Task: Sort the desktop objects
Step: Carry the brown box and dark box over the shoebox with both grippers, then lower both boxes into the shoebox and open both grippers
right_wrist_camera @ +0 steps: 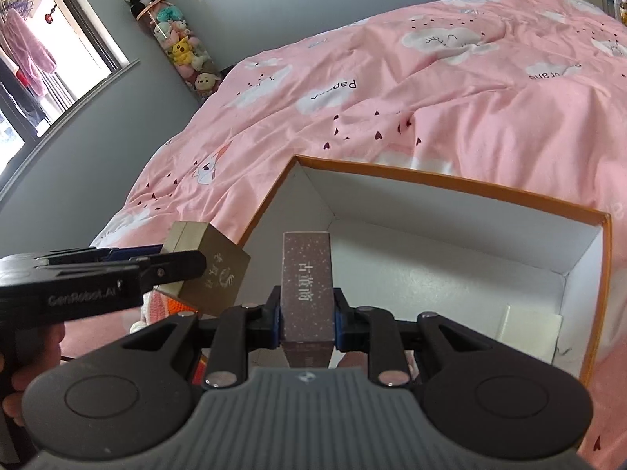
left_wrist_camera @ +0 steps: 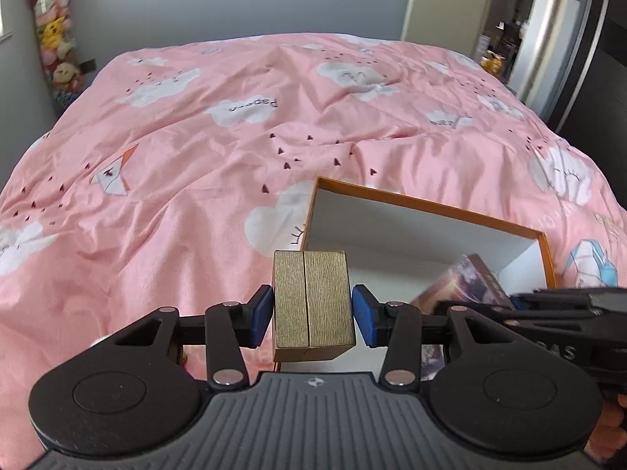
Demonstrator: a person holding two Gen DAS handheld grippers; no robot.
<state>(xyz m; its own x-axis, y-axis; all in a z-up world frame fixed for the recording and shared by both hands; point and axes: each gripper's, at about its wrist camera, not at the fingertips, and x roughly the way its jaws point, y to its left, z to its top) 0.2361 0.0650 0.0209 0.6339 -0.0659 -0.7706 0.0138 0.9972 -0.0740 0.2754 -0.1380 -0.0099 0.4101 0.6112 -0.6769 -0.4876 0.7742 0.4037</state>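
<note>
Clamping a gold box (left_wrist_camera: pixel 313 305), the left gripper (left_wrist_camera: pixel 312 315) hangs over the near left corner of the orange-rimmed tray (left_wrist_camera: pixel 431 205) (on a pink duvet (left_wrist_camera: pixel 196 137)); the right gripper (right_wrist_camera: pixel 307 323) pinches a purple box (right_wrist_camera: pixel 307 290) above the tray's floor.

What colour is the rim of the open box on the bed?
Orange, with a white inside; the box rim shows best in the right wrist view.

It was a home bedroom: a bed (left_wrist_camera: pixel 235 137) under a pink cloud-print duvet, stuffed toys (right_wrist_camera: pixel 176 47) stacked in the corner.
</note>
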